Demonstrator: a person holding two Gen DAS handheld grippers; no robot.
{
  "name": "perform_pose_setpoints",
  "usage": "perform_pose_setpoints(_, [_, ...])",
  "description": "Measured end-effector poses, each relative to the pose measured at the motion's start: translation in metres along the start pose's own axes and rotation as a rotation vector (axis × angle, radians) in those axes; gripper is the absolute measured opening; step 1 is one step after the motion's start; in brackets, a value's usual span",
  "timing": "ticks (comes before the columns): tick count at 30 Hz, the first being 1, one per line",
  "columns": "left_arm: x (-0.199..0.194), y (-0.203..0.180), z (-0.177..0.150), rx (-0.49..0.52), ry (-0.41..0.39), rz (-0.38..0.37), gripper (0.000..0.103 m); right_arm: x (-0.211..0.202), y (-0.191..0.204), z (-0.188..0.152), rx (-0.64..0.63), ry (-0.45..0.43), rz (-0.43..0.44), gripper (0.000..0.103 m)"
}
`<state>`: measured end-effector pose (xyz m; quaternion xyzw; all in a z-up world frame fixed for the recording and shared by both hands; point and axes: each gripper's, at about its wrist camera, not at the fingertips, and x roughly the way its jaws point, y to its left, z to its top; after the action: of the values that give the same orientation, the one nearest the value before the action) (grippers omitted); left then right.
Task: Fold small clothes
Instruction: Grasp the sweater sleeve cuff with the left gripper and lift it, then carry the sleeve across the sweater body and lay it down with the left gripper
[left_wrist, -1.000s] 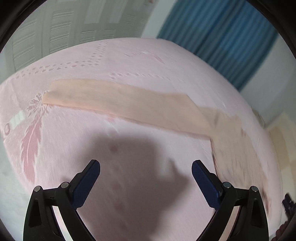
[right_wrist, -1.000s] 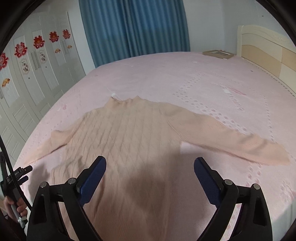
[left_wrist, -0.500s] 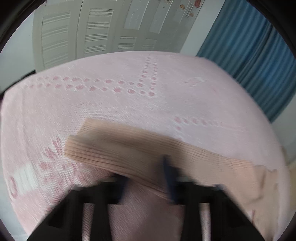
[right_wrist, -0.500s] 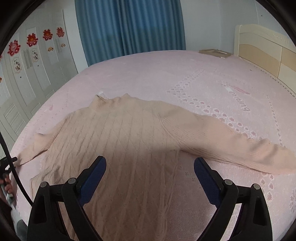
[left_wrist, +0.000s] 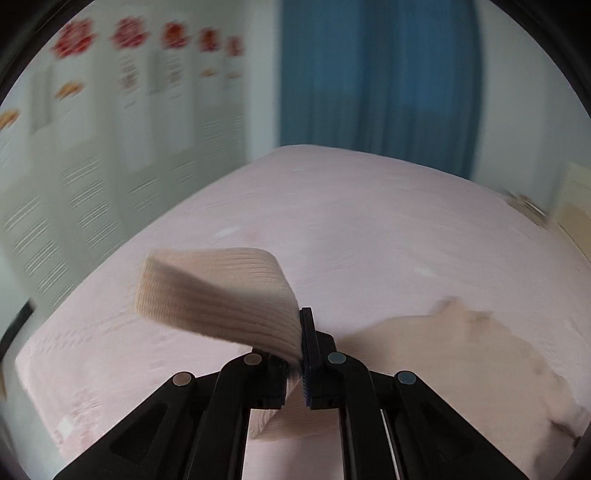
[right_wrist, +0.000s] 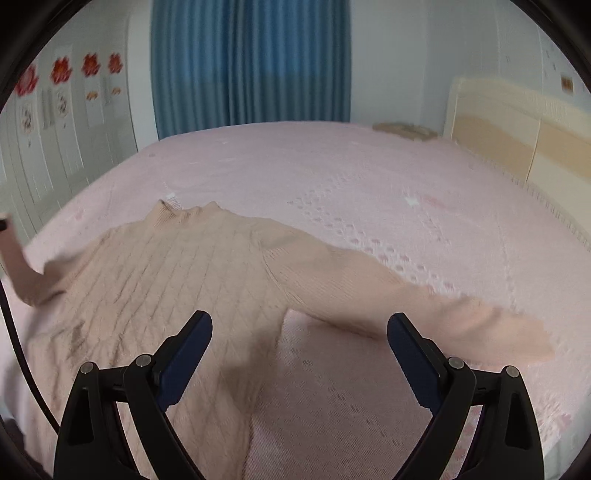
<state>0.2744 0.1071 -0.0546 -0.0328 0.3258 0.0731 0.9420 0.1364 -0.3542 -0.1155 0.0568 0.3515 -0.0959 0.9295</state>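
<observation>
Knit cuff (left_wrist: 218, 295) pinched in left fingers (left_wrist: 295, 354) | right fingers (right_wrist: 299, 354) spread, empty | risk: sleeve slips, probably shallow bite; sweater (right_wrist: 166, 280) drags.

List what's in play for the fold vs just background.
In play: peach sweater; its sleeve cuff, clamped in the left tool; right tool, open above the sweater.
Background: pink bedspread, blue curtain, headboard, wardrobe doors.

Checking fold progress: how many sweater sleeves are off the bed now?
1. The left sleeve is lifted, pinched in the left gripper. The right sleeve lies flat by the open right gripper.
</observation>
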Motion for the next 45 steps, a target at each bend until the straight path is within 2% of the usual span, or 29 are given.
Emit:
perform_pose_setpoints(3, [-0.002, -0.079, 0.008, 0.077, -0.002, -0.092, 0.007, -0.007, -0.025, -0.001, 0.052, -0.022, -0.003, 0.094])
perform_pose_setpoints(6, [-0.005, -0.143, -0.005, 0.145, -0.008, -0.16, 0.007, -0.011, -0.047, -0.004, 0.11, -0.033, -0.033, 0.094])
perform_pose_setpoints(10, [0.016, -0.226, -0.033, 0.19, 0.073, -0.28, 0.007, -0.008, -0.067, -0.006, 0.151, -0.016, -0.028, 0.094])
perform_pose_setpoints(15, [0.031, -0.295, -0.082, 0.248, 0.197, -0.391, 0.007, -0.003, -0.083, -0.004, 0.226, 0.005, 0.013, 0.094])
perform_pose_setpoints(18, [0.037, -0.313, -0.109, 0.289, 0.286, -0.479, 0.011, 0.002, -0.086, 0.0, 0.265, 0.015, 0.073, 0.094])
perform_pose_setpoints(20, [0.033, -0.308, -0.119, 0.325, 0.31, -0.508, 0.024, 0.003, -0.077, 0.003, 0.232, 0.004, 0.059, 0.094])
perform_pose_setpoints(22, [0.022, -0.295, -0.122, 0.336, 0.276, -0.48, 0.046, 0.004, -0.067, 0.006, 0.192, -0.003, 0.046, 0.094])
perform_pose_setpoints(23, [0.017, -0.283, -0.121, 0.331, 0.252, -0.465, 0.053, 0.004, -0.062, 0.006, 0.174, -0.007, 0.042, 0.094])
perform_pose_setpoints(24, [0.012, -0.274, -0.12, 0.323, 0.236, -0.462, 0.069, 0.004, -0.057, 0.007, 0.158, -0.011, 0.039, 0.094])
perform_pose_setpoints(25, [0.007, -0.262, -0.118, 0.31, 0.22, -0.459, 0.08, 0.004, -0.053, 0.007, 0.143, -0.014, 0.038, 0.094])
perform_pose_setpoints(27, [-0.001, -0.224, -0.111, 0.264, 0.188, -0.425, 0.082, 0.007, -0.044, 0.007, 0.124, -0.006, 0.044, 0.094])
perform_pose_setpoints(28, [0.004, -0.22, -0.105, 0.251, 0.186, -0.405, 0.082, 0.008, -0.043, 0.007, 0.124, -0.003, 0.051, 0.095])
perform_pose_setpoints(30, [0.006, -0.184, -0.104, 0.214, 0.197, -0.325, 0.082, 0.011, -0.038, 0.007, 0.132, 0.001, 0.093, 0.092])
perform_pose_setpoints(31, [0.008, -0.165, -0.106, 0.197, 0.206, -0.279, 0.082, 0.012, -0.036, 0.007, 0.136, 0.004, 0.103, 0.087])
perform_pose_setpoints(34, [0.009, -0.11, -0.116, 0.137, 0.21, -0.25, 0.082, 0.018, -0.024, 0.006, 0.139, 0.032, 0.133, 0.071])
perform_pose_setpoints(38, [0.028, -0.056, -0.124, 0.028, 0.258, -0.21, 0.078, 0.033, -0.004, 0.004, 0.138, 0.08, 0.145, 0.057])
perform_pose_setpoints(40, [0.042, -0.045, -0.122, -0.002, 0.264, -0.216, 0.066, 0.041, 0.006, 0.003, 0.122, 0.105, 0.136, 0.051])
perform_pose_setpoints(44, [0.074, -0.039, -0.104, -0.038, 0.261, -0.242, 0.062, 0.055, 0.025, -0.002, 0.056, 0.134, 0.106, 0.05])
perform_pose_setpoints(45, [0.083, -0.039, -0.103, -0.047, 0.27, -0.243, 0.057, 0.058, 0.029, -0.004, 0.042, 0.146, 0.104, 0.049])
